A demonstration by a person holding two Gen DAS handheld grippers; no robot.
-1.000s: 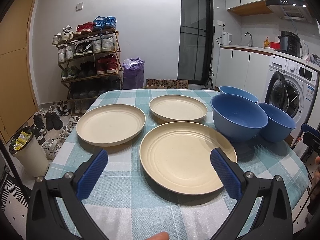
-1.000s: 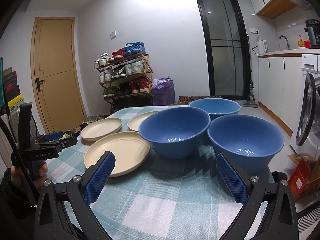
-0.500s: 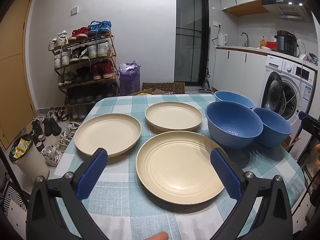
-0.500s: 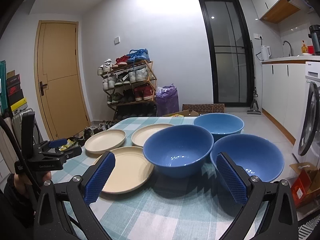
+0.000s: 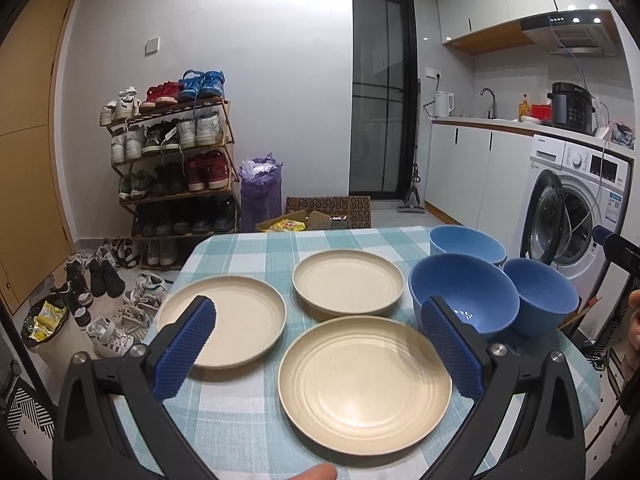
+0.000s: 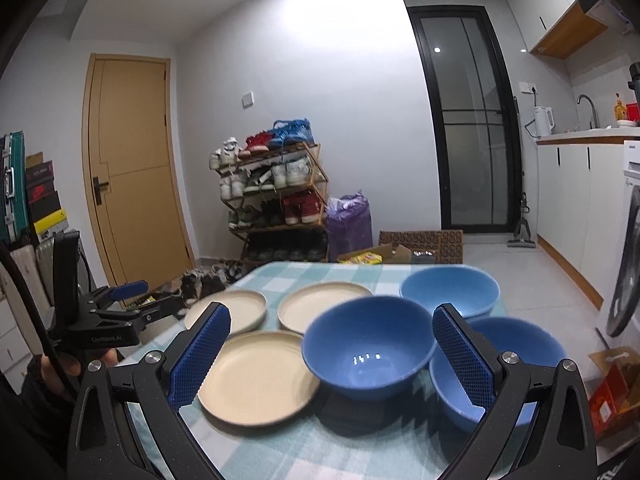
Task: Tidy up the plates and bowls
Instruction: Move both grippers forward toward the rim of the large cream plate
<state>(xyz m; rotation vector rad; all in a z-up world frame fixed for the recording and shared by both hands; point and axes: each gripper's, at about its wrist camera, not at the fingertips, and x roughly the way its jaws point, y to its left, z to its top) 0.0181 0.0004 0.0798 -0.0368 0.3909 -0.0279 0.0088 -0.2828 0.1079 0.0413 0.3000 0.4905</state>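
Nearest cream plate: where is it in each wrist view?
Left wrist: nearest cream plate lies bottom centre, between the open fingers of the left gripper.
Right wrist: lower left of centre, left of the middle blue bowl.
Shared landmark: shoe rack.

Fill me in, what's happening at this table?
A person holds a claw in each hand above a checked table. Nothing is gripped yet: the left claw and the right claw are both open and empty. Three cream plates, the nearest, lie separately, and three blue bowls, the middle one, sit unstacked beside them. Organizing hasn't visibly started.
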